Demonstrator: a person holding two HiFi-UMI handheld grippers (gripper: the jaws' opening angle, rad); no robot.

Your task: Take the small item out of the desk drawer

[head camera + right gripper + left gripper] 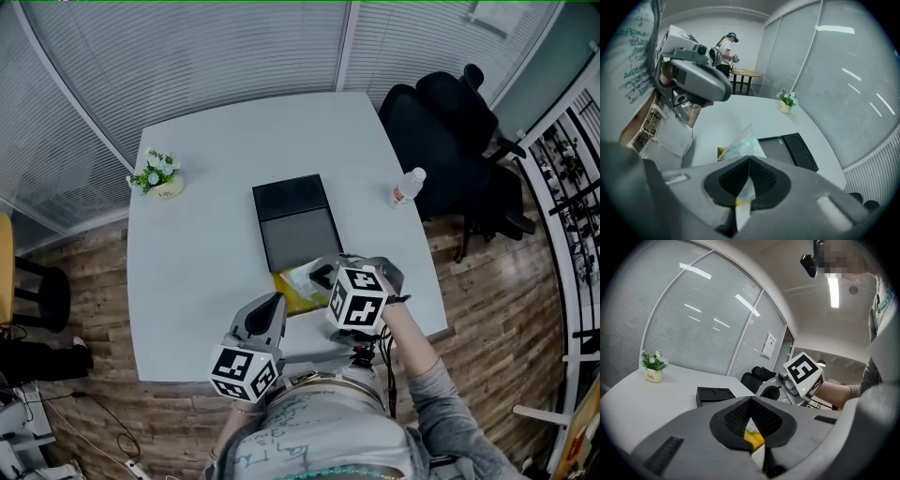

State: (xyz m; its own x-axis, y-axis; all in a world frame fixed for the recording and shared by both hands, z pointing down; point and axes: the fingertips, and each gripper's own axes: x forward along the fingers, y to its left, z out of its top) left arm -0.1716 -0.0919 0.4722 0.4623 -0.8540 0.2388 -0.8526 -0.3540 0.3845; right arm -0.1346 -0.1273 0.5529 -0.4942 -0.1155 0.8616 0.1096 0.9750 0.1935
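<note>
Right hand-held gripper (749,161), clenched on the clear packet (743,145), holds it above the surface (206,253) just near of the black box (292,202), the packet poking far past its tips; left hand-held gripper (751,401), jaws together, sits just left.

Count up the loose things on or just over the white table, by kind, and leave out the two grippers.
Potted plant: 1
Black tray: 1
Water bottle: 1
Clear plastic packet: 1
Total: 4
</note>
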